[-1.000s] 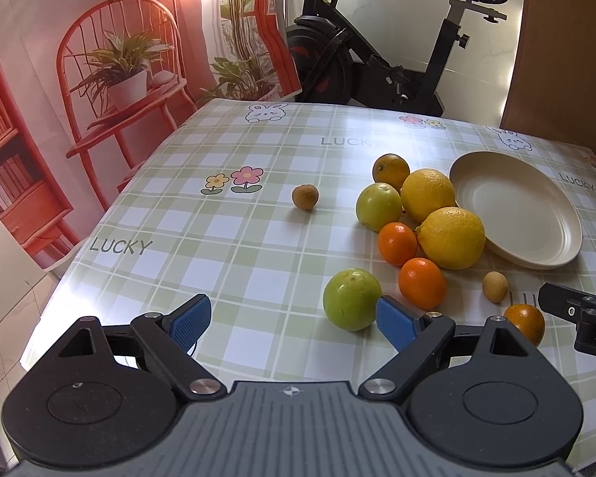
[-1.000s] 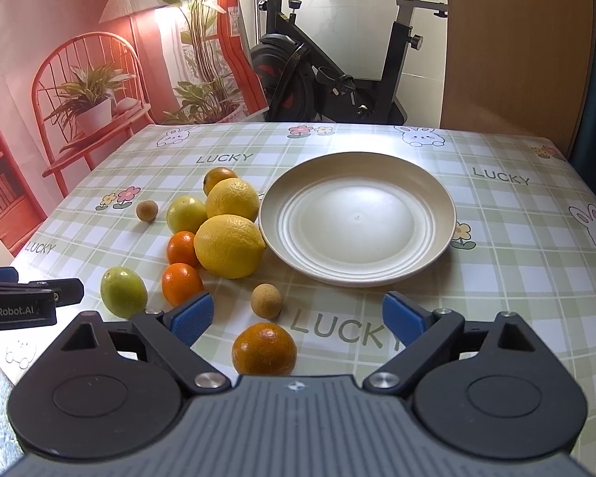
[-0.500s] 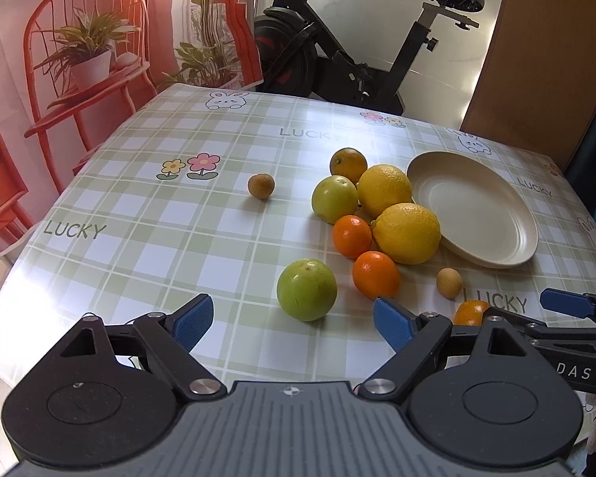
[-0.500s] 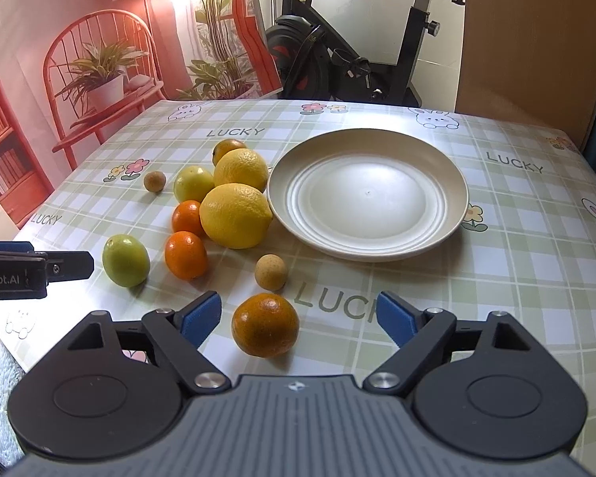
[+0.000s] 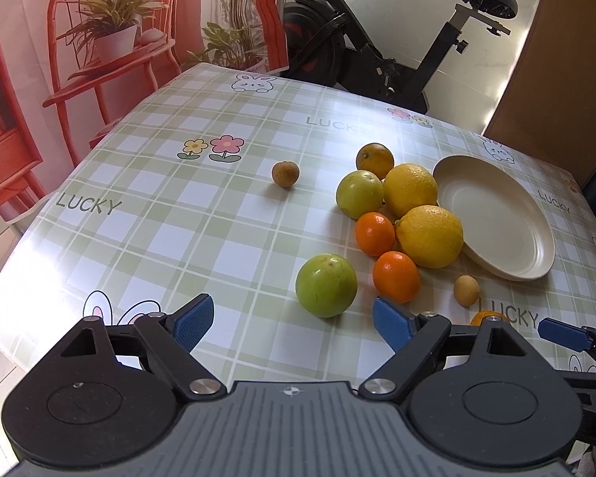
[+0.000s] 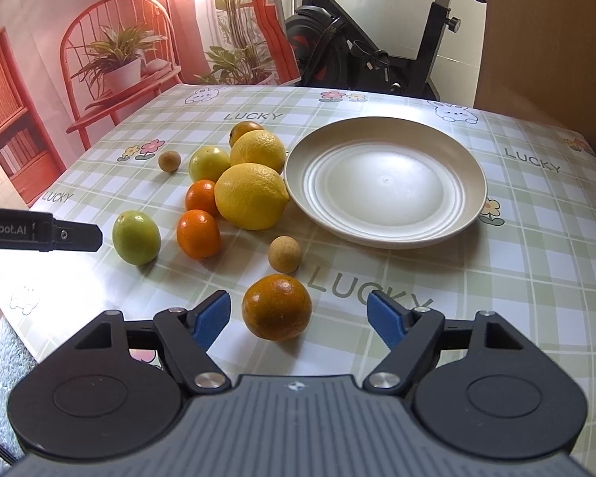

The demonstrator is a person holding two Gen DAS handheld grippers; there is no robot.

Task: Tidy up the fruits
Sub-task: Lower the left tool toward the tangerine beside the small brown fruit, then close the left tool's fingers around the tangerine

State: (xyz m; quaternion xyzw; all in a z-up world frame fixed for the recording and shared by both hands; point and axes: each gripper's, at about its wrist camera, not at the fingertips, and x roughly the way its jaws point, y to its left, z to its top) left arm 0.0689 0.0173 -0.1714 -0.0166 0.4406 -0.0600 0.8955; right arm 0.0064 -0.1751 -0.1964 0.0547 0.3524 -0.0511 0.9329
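Note:
An empty cream plate (image 6: 385, 183) sits on the checked tablecloth, also in the left wrist view (image 5: 496, 214). Left of it lie two lemons (image 6: 252, 196), several oranges and two small brown fruits. A dark orange (image 6: 277, 307) lies just ahead of my open right gripper (image 6: 298, 320), between its fingers' line. A green fruit (image 5: 326, 285) lies just ahead of my open left gripper (image 5: 294, 324). A second green fruit (image 5: 359, 193) sits by the far lemon (image 5: 410, 189). Both grippers are empty.
An exercise bike (image 6: 361, 55) stands behind the table, with a red chair-and-plant backdrop (image 6: 111, 63) at left and a wooden panel (image 6: 544, 39) at right. The table's near edge runs just under both grippers. The left gripper's finger (image 6: 59, 234) shows at the left.
Both grippers have drawn nearer to the fruit. The dark orange now sits between the right gripper's fingertips' line; the green fruit is closer to the left gripper. No fruit has moved.

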